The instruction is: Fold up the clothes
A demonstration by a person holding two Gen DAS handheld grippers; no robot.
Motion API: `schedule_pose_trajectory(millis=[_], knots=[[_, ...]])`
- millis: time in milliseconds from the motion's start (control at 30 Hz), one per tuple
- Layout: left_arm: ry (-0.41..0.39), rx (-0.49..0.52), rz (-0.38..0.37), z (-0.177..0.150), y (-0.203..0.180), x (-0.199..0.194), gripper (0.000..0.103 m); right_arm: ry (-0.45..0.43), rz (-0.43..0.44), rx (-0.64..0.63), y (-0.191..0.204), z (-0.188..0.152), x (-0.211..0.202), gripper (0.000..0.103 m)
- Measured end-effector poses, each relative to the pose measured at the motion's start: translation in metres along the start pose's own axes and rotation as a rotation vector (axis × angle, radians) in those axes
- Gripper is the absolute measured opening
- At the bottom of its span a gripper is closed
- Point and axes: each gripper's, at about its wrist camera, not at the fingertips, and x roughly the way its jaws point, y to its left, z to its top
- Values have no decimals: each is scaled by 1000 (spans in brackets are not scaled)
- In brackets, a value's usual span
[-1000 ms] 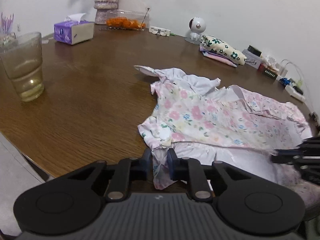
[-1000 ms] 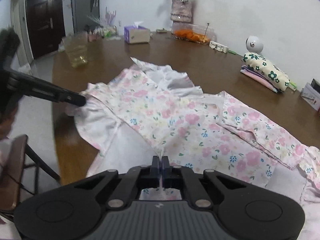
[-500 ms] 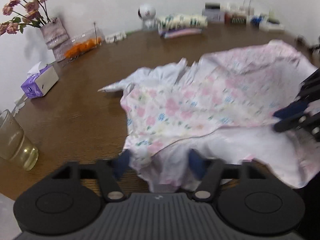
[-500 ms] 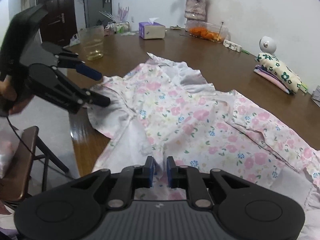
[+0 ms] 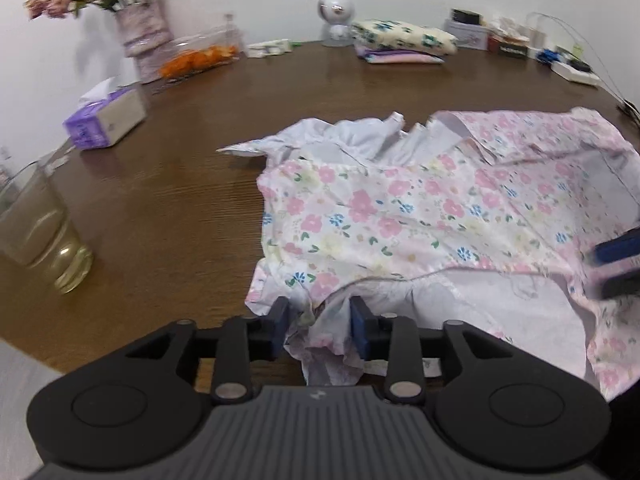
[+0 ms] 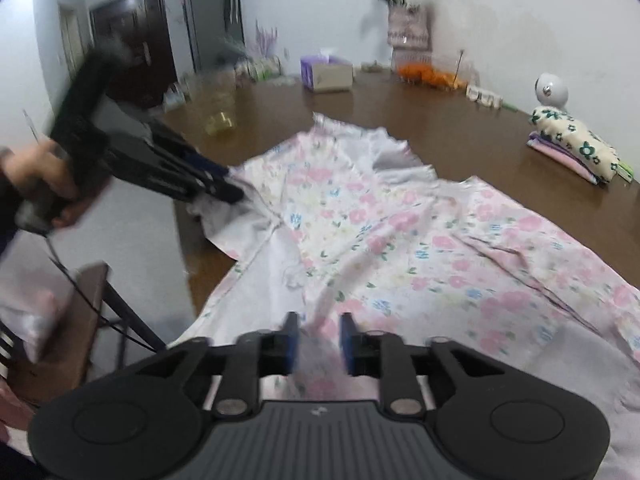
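A pink floral garment (image 5: 400,216) lies spread on the brown wooden table (image 5: 180,200), white lining showing along its near hem. My left gripper (image 5: 318,312) is at the hem's left corner. Its jaws stand apart and are closing, with a loose bunch of hem between them. In the right wrist view the same garment (image 6: 400,240) stretches away, and my right gripper (image 6: 318,328) is opening over the near hem, with cloth lying slack between its fingers. A hand holds the left gripper (image 6: 232,184) at the far left corner. The right gripper (image 5: 616,264) shows blurred at the right edge.
A glass of yellowish liquid (image 5: 40,232), a purple tissue box (image 5: 106,120), a flower vase (image 5: 140,36) and a tray of orange food (image 5: 200,56) stand at the left and back. Folded clothes (image 5: 404,40) lie at the back. A chair (image 6: 80,320) stands beside the table.
Both grippers were shut on the hem and now stand apart, the cloth slack between the jaws. The left gripper has rolled, and the right has drawn back slightly.
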Motion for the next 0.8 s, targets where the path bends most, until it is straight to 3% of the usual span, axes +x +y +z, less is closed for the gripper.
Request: schedule_pose_trajectory(millis=[67, 133, 200, 233, 300, 367, 433, 467, 500, 600, 667, 767, 800], knots=[[-68, 6, -51, 2, -6, -20, 48, -49, -20, -3, -5, -13, -30, 42], [-163, 67, -159, 2, -18, -44, 65, -73, -12, -51, -8, -35, -63, 48], [-273, 199, -299, -3, -41, -65, 92, -46, -14, -102, -6, -54, -83, 61], [-308, 281, -380, -9, -54, -71, 96, -22, -30, -132, -2, -63, -90, 67], [-324, 453, -532, -21, -82, -77, 100, 22, -74, -195, 6, -82, -97, 70], [-274, 594, -571, -31, -107, -69, 100, 55, -97, -238, 11, -96, -99, 70], [-225, 702, -578, -40, -126, -59, 94, 81, -115, -262, 14, -108, -98, 66], [-204, 731, -569, -43, -132, -52, 85, 90, -126, -267, 13, -112, -95, 63], [-181, 758, -553, -45, -136, -45, 68, 100, -138, -266, 12, -115, -93, 50], [-152, 776, -520, -44, -132, -38, 29, 89, -139, -240, 11, -120, -94, 42], [-134, 725, -557, -36, -123, -40, 9, 85, -118, -206, 8, -121, -100, 33], [-149, 680, -590, -28, -113, -46, 7, 77, -73, -146, 3, -119, -107, 5], [-149, 679, -598, -24, -110, -47, 6, 72, -69, -135, 1, -118, -109, 2]])
